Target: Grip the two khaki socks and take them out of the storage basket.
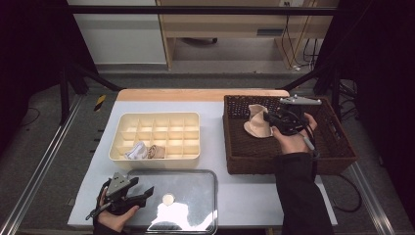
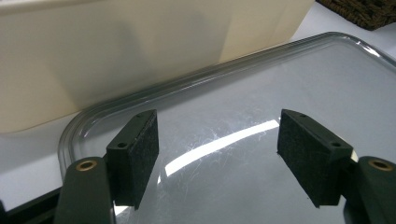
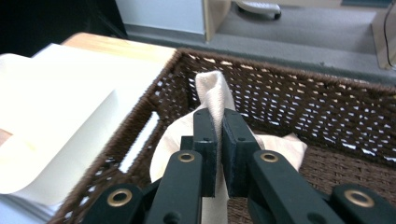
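My right gripper (image 3: 218, 140) has its jaws clenched on a fold of beige cloth (image 3: 212, 95); the cloth pokes up between the pads and drapes below them. In the high view the right gripper (image 1: 268, 119) holds the cloth (image 1: 258, 125) over the wicker basket (image 1: 337, 147), in its back-left part, cloth hanging toward the basket floor. My right hand (image 1: 292, 139) comes in over the basket's front wall.

My left gripper (image 2: 217, 149) has jaws released, wide apart, nothing between them, over the clear lid (image 2: 289, 79). In the high view the left gripper (image 1: 139, 193) sits at the lid's (image 1: 195, 183) left edge, well left of the basket, left hand (image 1: 115, 215) at the counter's (image 1: 244, 196) near edge.

The cream divider tray (image 1: 191, 120) sits left of the basket, behind the lid. Two small rolled cloths, one white (image 1: 135, 151) and one tan (image 1: 155, 152), lie in its front-row compartments, far from the basket.
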`<state>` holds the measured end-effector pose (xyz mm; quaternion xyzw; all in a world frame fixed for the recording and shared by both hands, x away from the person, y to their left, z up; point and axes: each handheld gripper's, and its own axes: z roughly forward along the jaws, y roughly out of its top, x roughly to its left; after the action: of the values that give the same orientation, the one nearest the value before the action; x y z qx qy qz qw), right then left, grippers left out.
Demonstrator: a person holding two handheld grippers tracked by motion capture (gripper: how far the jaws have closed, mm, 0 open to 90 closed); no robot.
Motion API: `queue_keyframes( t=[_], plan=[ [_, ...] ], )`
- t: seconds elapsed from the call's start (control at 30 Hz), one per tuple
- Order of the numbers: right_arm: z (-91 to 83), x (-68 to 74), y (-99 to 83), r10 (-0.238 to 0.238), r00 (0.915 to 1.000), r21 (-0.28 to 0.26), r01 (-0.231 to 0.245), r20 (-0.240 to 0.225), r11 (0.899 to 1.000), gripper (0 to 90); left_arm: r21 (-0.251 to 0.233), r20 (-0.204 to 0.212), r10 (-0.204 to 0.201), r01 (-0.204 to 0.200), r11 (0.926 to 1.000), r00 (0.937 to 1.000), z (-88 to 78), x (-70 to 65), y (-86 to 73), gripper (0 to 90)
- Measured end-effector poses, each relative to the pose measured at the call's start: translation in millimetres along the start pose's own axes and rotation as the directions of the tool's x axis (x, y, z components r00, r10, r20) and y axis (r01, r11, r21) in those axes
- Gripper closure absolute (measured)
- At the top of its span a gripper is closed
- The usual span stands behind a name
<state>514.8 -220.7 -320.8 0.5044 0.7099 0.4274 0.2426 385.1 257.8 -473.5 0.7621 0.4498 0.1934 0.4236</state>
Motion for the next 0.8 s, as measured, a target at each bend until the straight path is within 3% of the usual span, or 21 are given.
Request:
queue_keyframes(
  t=[0.5,0.67,0.8],
  plan=[
    [-46.2,30.6,-0.9,-0.075,0.9904,-0.106,0.063,-0.116,0.992,85.8,0.005,0.001,-0.002,0.002,1.0000,1.0000,0.7,0.4,0.2,28.7],
    [-54.3,45.9,-6.2,-0.113,0.9806,-0.132,0.092,-0.160,0.987,85.7,0.004,0.002,0.000,0.000,1.0000,1.0000,0.6,0.5,0.5,28.7],
    [-58.9,59.9,-11.0,-0.144,0.9673,-0.144,0.116,-0.209,0.983,85.8,0.001,0.001,-0.002,0.002,1.0000,1.0000,0.1,0.6,0.6,28.6]
  ],
)
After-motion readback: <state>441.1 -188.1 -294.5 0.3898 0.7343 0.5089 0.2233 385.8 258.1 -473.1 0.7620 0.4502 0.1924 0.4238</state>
